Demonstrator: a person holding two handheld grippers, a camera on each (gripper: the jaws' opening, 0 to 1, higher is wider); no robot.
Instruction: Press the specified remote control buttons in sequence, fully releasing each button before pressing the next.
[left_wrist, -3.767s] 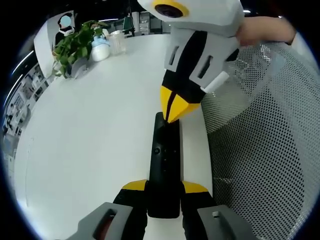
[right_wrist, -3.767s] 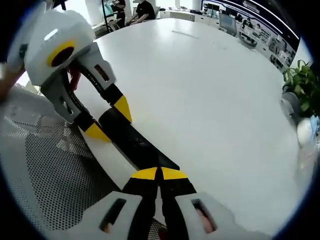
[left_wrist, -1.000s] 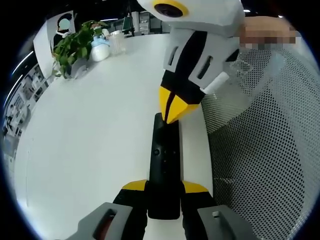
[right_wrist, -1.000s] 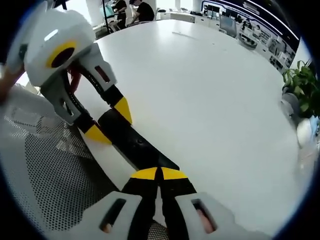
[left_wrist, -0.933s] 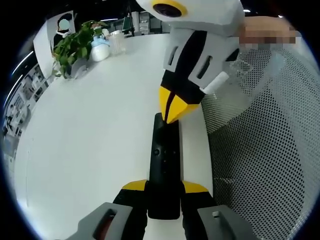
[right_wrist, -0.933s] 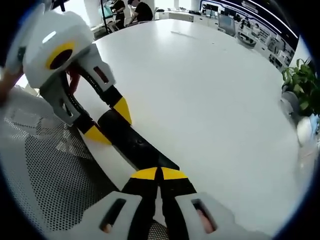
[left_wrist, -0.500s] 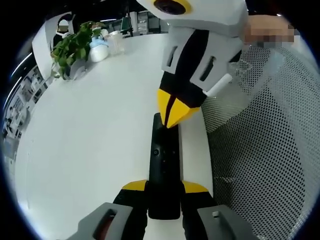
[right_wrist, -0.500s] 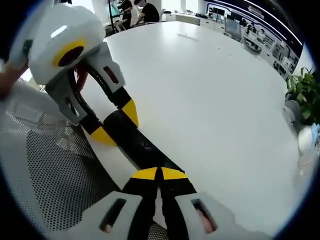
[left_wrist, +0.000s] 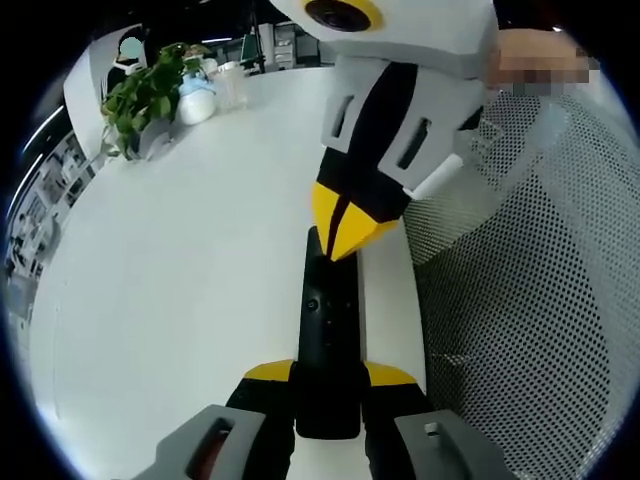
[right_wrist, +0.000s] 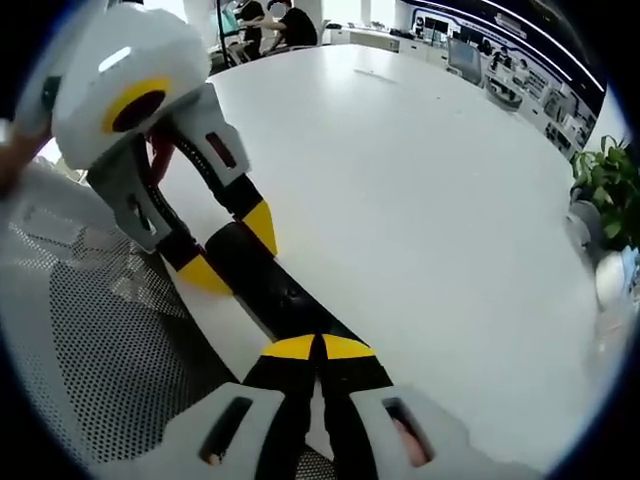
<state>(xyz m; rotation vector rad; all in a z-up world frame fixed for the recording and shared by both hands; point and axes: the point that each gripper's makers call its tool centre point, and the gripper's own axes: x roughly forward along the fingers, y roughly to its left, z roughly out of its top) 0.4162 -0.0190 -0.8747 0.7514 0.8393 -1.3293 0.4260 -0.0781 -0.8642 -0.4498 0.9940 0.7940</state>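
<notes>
A slim black remote control (left_wrist: 328, 330) lies along the white table's (left_wrist: 180, 260) near edge. My left gripper (left_wrist: 328, 375) is shut on its near end, one yellow pad on each side. The right gripper (left_wrist: 338, 238) comes down from the top of the left gripper view, shut, with its yellow tips over the remote's far end. In the right gripper view that gripper's own tips (right_wrist: 318, 348) are pressed together above the remote (right_wrist: 265, 282), and the left gripper (right_wrist: 232, 250) clamps the remote from the left. I cannot tell whether the tips touch a button.
A grey mesh chair (left_wrist: 520, 300) stands against the table edge beside the remote, also seen as the mesh chair (right_wrist: 100, 350). A potted plant (left_wrist: 150, 95), a white jar (left_wrist: 197, 100) and a clear cup stand at the table's far side. Desks with monitors lie beyond.
The right gripper has edged slightly lower and closer over the remote's far end. The left gripper still holds the remote in the same place.
</notes>
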